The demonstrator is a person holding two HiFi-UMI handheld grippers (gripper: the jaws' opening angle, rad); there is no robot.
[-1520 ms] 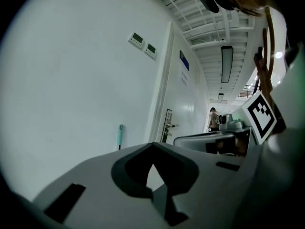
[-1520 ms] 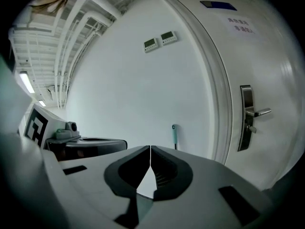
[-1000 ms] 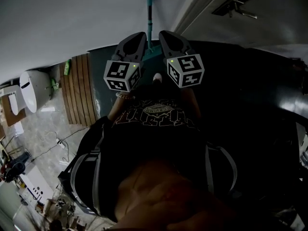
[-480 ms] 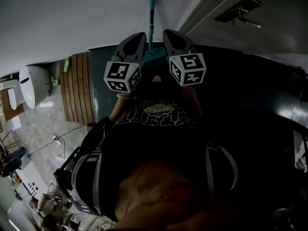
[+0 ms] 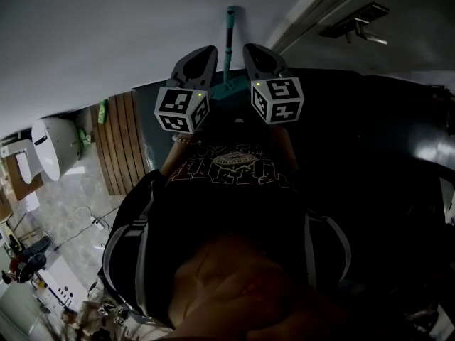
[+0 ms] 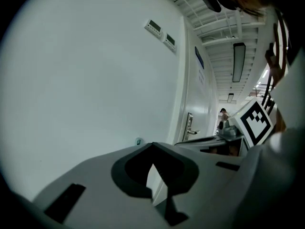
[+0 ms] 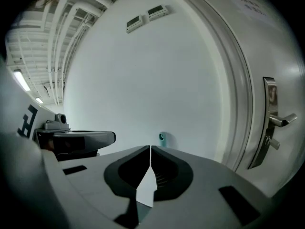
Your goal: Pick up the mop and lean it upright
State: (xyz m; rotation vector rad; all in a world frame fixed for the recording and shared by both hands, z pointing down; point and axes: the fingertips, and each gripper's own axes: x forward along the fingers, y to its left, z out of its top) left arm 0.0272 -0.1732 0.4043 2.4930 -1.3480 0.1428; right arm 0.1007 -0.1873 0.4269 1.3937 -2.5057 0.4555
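We are holding the left gripper and right gripper closed, empty, flanking the mop leaning on the wall; retreating straight should avoid nudging it

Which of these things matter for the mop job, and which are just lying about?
Part of the job: mop, standing against the wall; left gripper and right gripper, both shut and empty.
Just lying about: wooden slats; door handle; clutter on the tiled floor.
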